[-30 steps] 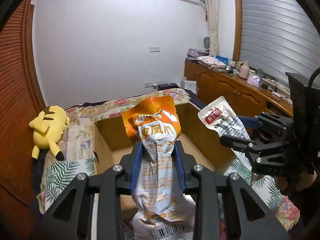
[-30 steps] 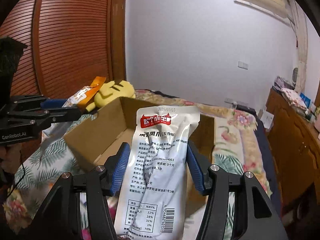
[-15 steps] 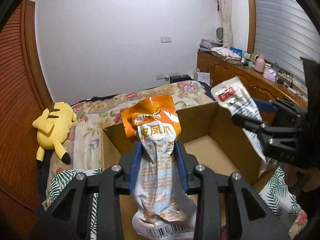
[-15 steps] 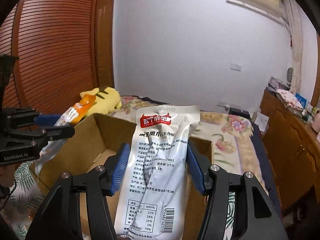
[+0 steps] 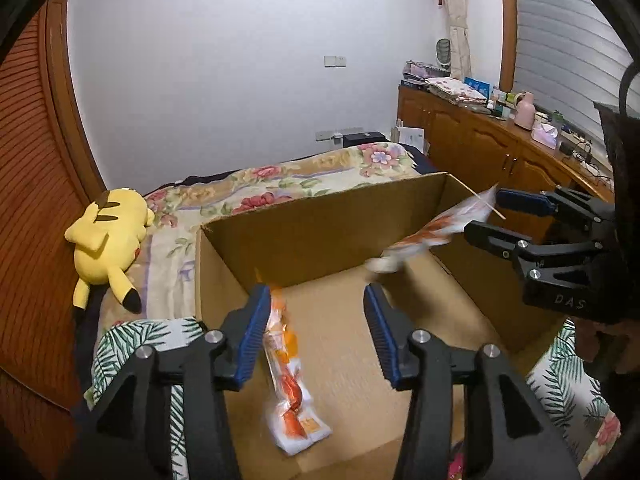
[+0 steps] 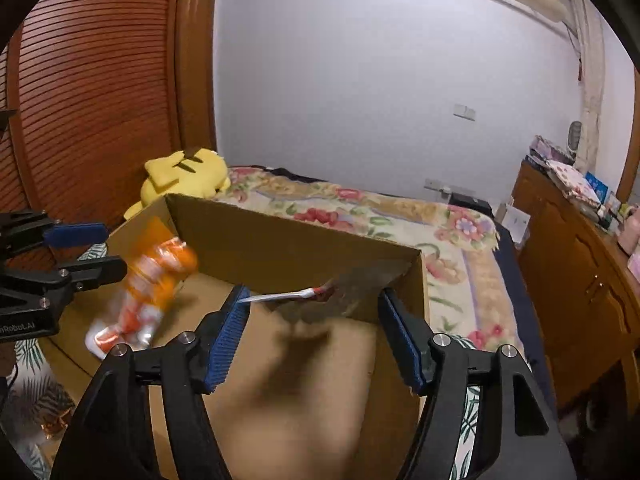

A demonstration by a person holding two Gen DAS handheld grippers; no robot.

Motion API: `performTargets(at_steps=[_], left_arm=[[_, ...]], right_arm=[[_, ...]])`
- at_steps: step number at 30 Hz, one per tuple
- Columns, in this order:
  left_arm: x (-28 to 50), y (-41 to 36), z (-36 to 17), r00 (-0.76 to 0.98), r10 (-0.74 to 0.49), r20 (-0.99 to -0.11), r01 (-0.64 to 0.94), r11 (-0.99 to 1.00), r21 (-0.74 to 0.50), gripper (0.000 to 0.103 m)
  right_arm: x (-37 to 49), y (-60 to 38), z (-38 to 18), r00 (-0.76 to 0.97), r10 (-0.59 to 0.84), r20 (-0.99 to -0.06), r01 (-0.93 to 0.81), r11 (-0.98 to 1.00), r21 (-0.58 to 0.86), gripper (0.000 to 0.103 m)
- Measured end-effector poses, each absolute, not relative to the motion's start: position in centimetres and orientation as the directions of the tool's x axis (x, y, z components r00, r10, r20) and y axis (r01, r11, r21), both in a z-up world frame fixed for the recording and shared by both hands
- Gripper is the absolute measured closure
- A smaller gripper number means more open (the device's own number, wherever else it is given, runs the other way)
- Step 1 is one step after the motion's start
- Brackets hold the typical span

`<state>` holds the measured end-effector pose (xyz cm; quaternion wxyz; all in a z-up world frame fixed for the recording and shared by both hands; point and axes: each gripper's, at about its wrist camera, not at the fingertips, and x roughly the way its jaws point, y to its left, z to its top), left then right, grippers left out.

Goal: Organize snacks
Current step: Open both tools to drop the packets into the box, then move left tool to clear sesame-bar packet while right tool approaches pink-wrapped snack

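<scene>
An open cardboard box lies on the bed below both grippers. My left gripper hangs over the box's near-left part with its jaws opening. An orange and white snack packet is dropping, blurred, beside the left pad with no grip on it; the right wrist view shows the orange packet just past the left gripper. My right gripper is opening too. A white snack packet falls from it edge-on, casting a shadow on the box floor.
A yellow plush toy lies left of the box on the floral bedspread. A leaf-print cloth covers the near bed. A wooden cabinet with clutter runs along the right; slatted wooden doors stand left.
Both grippers came forward over the box and spread their jaws. The orange packet and the white packet, clamped upright before, have slipped free and are falling into the box.
</scene>
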<state>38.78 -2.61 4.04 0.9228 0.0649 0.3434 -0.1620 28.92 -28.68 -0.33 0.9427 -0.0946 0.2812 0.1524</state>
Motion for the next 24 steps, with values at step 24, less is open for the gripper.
performTargets(at_steps=[24], left_arm=[[26.4, 0.1, 5.8, 0.700, -0.366, -0.614, 0.443, 0.896, -0.029, 0.053]], right_arm=[[13.5, -27.3, -0.4, 0.706, 0.434, -0.559, -0.505, 0.863, 0.032, 0.033]])
